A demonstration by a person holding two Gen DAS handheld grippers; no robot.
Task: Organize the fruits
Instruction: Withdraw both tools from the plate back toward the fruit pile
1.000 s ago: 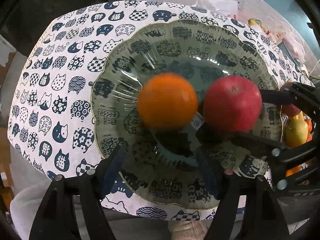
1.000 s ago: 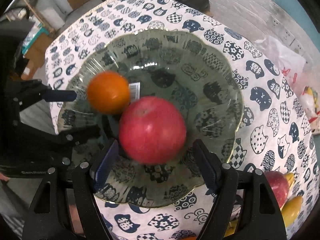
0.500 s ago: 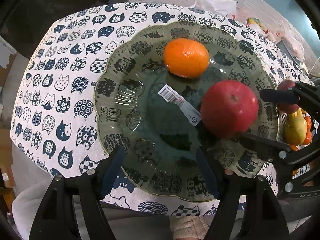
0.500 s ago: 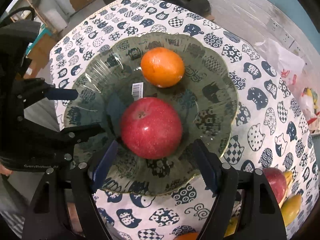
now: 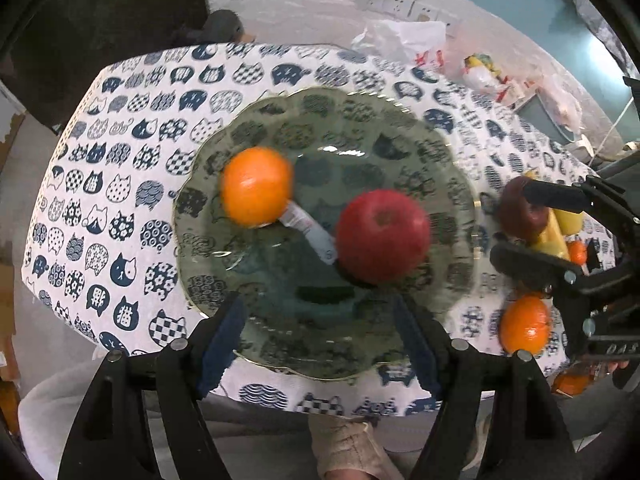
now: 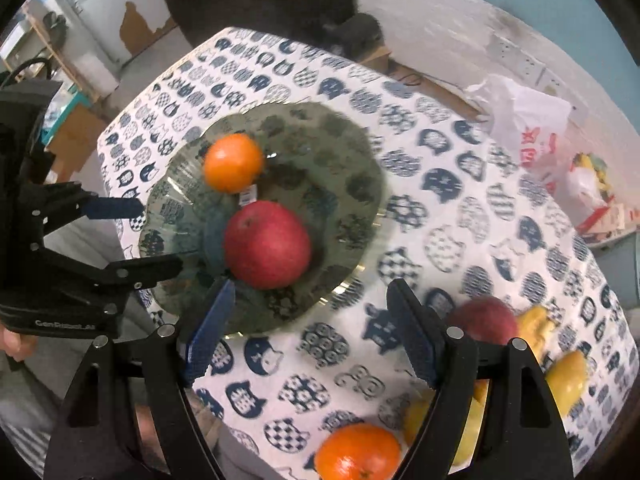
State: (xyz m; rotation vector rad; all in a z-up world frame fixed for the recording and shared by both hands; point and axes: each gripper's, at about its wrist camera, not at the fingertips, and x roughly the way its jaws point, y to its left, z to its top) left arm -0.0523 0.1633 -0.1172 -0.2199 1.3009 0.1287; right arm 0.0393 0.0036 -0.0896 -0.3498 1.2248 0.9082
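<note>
An orange (image 5: pixel 256 186) and an apple (image 5: pixel 383 236) already sit on the plate (image 5: pixel 460 200), both grippers' fingers wide and empty, the left gripper (image 5: pixel 320 340) widening, more fruit (image 6: pixel 356 456) left on the counter (image 6: pixel 460 208).

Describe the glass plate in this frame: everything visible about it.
The glass plate is a wide, shallow dish of greenish clear glass with a scalloped, thinly gilt rim; the cat-print tablecloth shows through it. It lies flat near the table's edge. A white barcode sticker sits near its middle. On it rest an orange and a red apple, apart from each other. Neither hand-held gripper touches it.
</note>
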